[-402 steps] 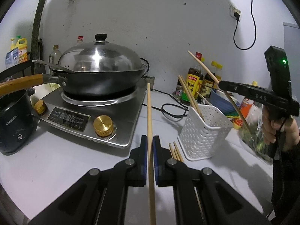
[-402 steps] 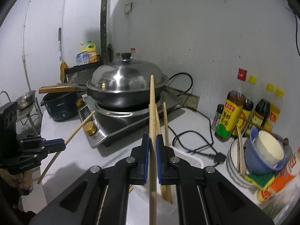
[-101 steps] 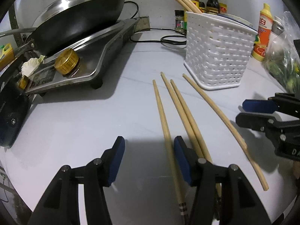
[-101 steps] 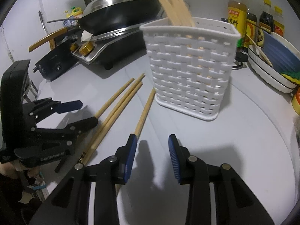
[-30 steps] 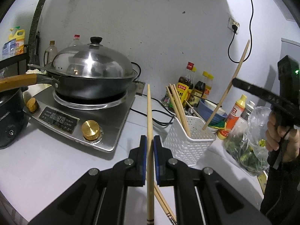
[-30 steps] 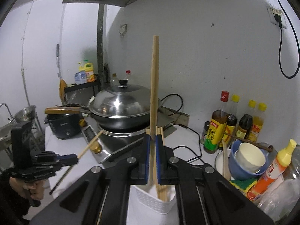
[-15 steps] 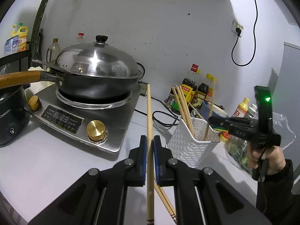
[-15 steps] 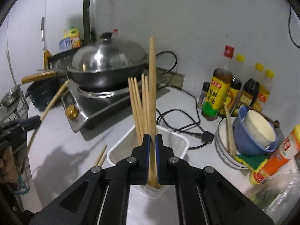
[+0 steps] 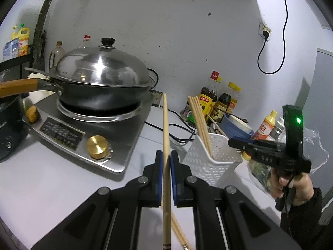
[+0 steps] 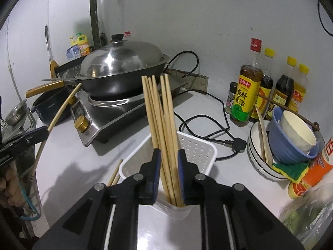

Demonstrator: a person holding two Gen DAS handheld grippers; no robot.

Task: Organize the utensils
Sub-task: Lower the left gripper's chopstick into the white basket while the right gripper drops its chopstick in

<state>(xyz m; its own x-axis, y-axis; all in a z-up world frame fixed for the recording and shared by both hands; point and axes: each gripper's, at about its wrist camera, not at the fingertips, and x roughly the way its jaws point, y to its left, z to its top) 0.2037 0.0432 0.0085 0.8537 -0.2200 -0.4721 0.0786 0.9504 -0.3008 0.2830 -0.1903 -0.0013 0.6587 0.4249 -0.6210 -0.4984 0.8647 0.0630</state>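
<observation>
My left gripper is shut on a single wooden chopstick and holds it upright above the counter; it also shows at the left of the right wrist view. A white perforated basket holds several chopsticks leaning together. My right gripper is open just above the basket, its jaws on either side of the standing chopsticks without gripping them. Two more chopsticks lie on the counter left of the basket.
An induction cooker with a lidded wok stands at the left. Sauce bottles, stacked bowls, a power cord and an orange bottle crowd the right side. A dark pot sits far left.
My right gripper has opened and let its chopstick go into the basket with the others. My left gripper still holds its chopstick and has barely moved.
</observation>
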